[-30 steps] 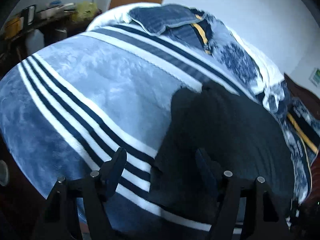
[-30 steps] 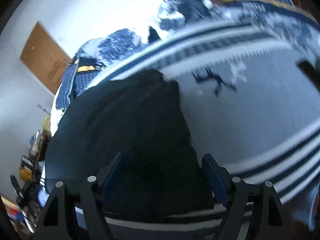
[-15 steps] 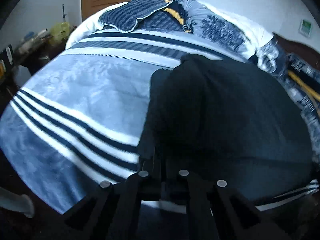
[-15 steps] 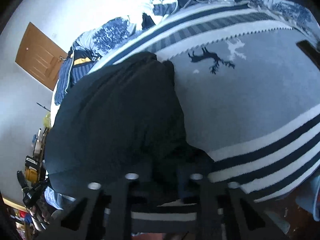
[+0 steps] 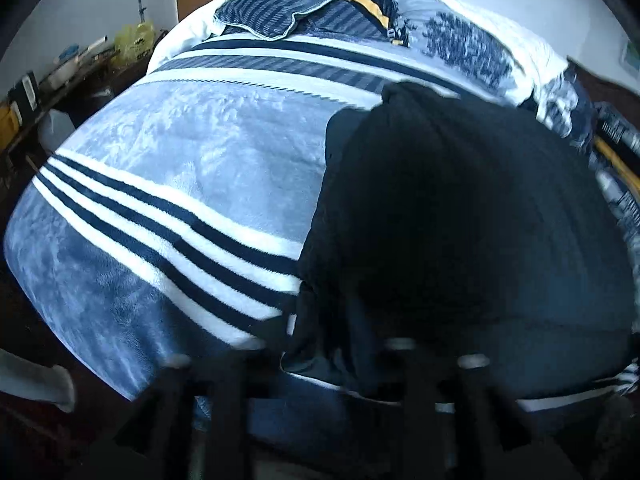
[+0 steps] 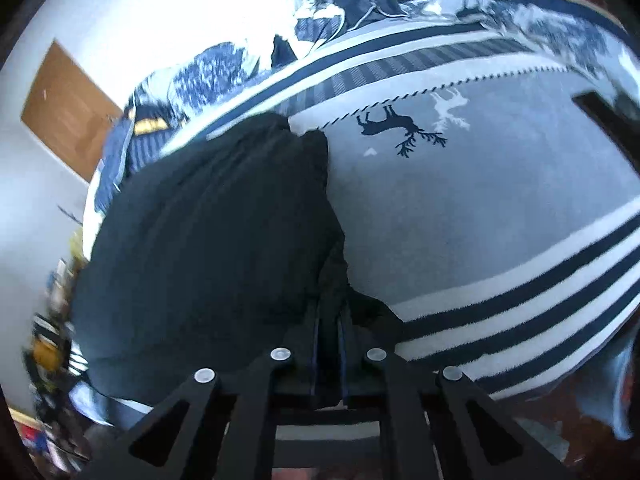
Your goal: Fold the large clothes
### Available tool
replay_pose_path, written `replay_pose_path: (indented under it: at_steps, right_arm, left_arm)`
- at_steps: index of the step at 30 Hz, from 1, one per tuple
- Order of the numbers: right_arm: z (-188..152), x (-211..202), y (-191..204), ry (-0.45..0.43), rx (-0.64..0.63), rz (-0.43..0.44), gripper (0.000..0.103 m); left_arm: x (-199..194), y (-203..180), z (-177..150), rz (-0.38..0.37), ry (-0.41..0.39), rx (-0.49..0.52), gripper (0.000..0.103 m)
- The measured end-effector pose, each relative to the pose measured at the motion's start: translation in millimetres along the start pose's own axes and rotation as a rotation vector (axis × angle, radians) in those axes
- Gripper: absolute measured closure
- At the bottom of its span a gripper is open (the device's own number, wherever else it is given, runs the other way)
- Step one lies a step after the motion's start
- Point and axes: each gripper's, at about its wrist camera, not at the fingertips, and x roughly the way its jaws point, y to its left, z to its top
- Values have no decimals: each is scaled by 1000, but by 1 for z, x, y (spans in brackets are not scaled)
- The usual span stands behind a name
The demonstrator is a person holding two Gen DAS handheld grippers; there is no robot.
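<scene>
Both grippers had come down onto the near hem of the black garment on the bed.

A second earlier both pairs of jaws stood wide over the black garment [image 5: 460, 216], which lay flat on the striped blanket [image 5: 192, 168] with its near edge at the bed's foot. Since then the right gripper [image 6: 330, 336] had closed, and its jaws now stood nearly together, pinching a bunched fold of the hem. The left gripper [image 5: 332, 344] had snapped shut, then its jaws had just been opening again; they stood partly spread, blurred, with cloth between them, and I could not tell whether they gripped it. So the fold looked only half secured. Both grippers pointed steeply down at the hem; the left had rolled.
</scene>
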Motion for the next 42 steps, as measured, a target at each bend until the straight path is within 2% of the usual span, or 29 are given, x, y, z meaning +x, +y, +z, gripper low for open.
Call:
replay_pose_path:
  at_steps: [1,2,3,4,8,10,13,15,16,17,18,19,20,22,24,25,27,29,30,31,32,33,34,35,36,37,38,40,42]
  right_arm:
    - [1,-4,-3,-14,22,32,75]
    - [2,-7,-4,-28,33,48,47]
    - [5,-10,-3,-49,34,54,31]
    - [9,-12,1,-59,12,64,25]
    - [33,-9,13,-29,-36,142,25]
    - [58,3,13,9,-20,191,25]
    - [96,26,11,50,9,205,29]
    - [116,48,11,86,11,199,43]
    - [125,62,11,111,13,188,50]
    - [129,70,9,122,19,184,55]
    - [134,84,8,139,39,197,57]
    - [136,96,8,163,48,213,62]
    - [137,104,7,182,54,213,77]
    - [138,105,12,173,43,207,100]
    - [137,98,13,135,31,184,100]
    - [135,104,13,147,27,154,100]
    - [129,123,12,195,-1,88,100]
    - [126,122,19,187,-40,67,100]
    - [127,111,25,146,-61,67,100]
    - [129,100,29,106,-74,66,99]
    - [131,92,31,83,-77,66,99]
    - [137,84,32,66,-70,83,98]
    - [142,81,33,64,-59,117,92]
    - [148,80,35,70,-55,147,69]
    - [155,80,38,72,-53,164,51]
    - [160,81,42,68,-55,165,22]
    - [166,86,49,75,-68,171,21]
    - [179,106,61,130,-77,180,21]
    - [192,126,62,165,-40,141,23]
  left_arm:
    - [-8,2,2,-27,-32,-15,42]
    - [-17,3,5,-52,-73,-23,38]
    - [-22,1,7,-60,-93,-27,36]
    - [-25,2,14,-59,-106,-35,33]
    - [-15,5,49,-55,-77,-62,33]
    - [0,0,75,-73,-43,-68,33]
    - [26,-22,104,-79,5,-34,34]
    - [44,-32,117,-94,19,-7,41]
    - [51,-35,120,-95,32,0,52]
    - [56,-37,123,-95,48,5,68]
    - [63,-36,124,-101,68,7,79]
    - [67,-35,122,-105,82,2,98]
    - [65,-35,118,-106,79,-11,100]
    - [53,-39,108,-86,37,-17,100]
    - [58,-37,101,-59,33,1,100]
    - [67,-36,97,-49,55,-2,100]
    - [69,-33,98,-66,61,-43,97]
    - [57,-27,105,-89,39,-100,97]
    - [51,-24,109,-101,25,-115,92]
    - [44,-21,115,-106,-5,-126,77]
    - [39,-18,122,-96,-28,-130,53]
    - [38,-17,127,-86,-39,-129,43]
    - [37,-18,135,-84,-51,-117,37]
    - [39,-19,141,-86,-52,-107,37]
    - [42,-22,148,-85,-44,-91,37]
    - [50,-27,156,-77,-25,-70,37]
    - [56,-29,160,-70,-10,-58,37]
    - [83,-40,173,-53,76,-45,38]
    - [100,-45,179,-70,114,-78,41]
